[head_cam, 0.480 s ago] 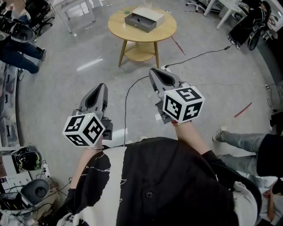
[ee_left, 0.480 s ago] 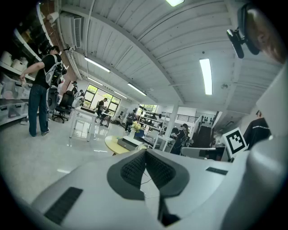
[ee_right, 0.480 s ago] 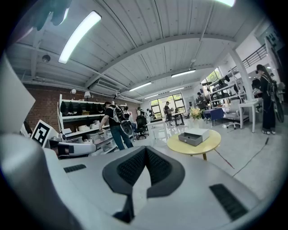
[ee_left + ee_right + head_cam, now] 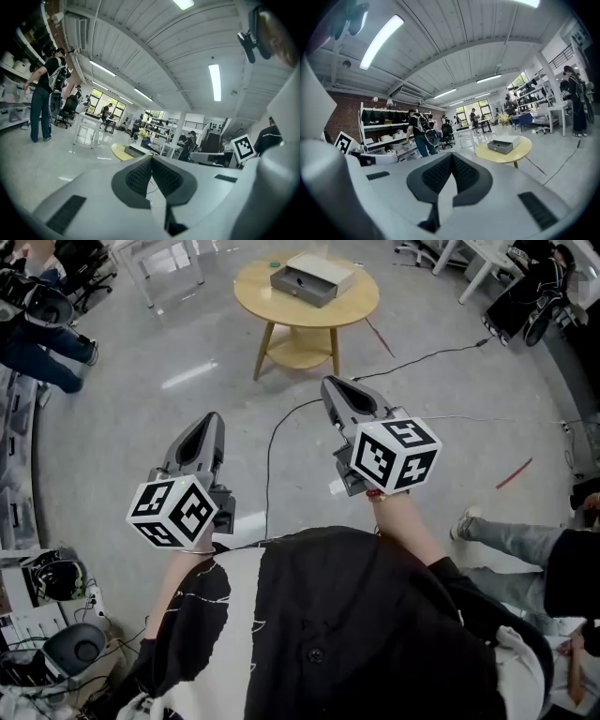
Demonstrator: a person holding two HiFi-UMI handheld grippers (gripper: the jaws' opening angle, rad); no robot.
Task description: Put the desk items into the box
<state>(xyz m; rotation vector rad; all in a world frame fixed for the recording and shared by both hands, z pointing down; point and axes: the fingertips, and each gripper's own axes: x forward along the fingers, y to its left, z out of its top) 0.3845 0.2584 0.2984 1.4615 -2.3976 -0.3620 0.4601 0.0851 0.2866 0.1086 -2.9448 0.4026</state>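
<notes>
A grey box [image 4: 312, 280] with an open drawer front sits on a round wooden table [image 4: 356, 304] far ahead, seen also as the box [image 4: 503, 144] on the table [image 4: 520, 152] in the right gripper view. A small green item [image 4: 274, 264] lies on the table beside the box. My left gripper [image 4: 208, 425] is held over the floor, shut and empty. My right gripper [image 4: 334, 387] is also shut and empty, well short of the table. In the left gripper view the table [image 4: 118, 151] is small and distant.
A black cable [image 4: 272, 442] runs across the grey floor between me and the table. A person's legs [image 4: 506, 540] stretch in from the right. Chairs, desks and seated people ring the room. Helmets and gear [image 4: 58, 579] lie at my lower left.
Both grippers have shifted slightly; the table and box sit a little higher and further right in the head view. Jaws stay shut.
</notes>
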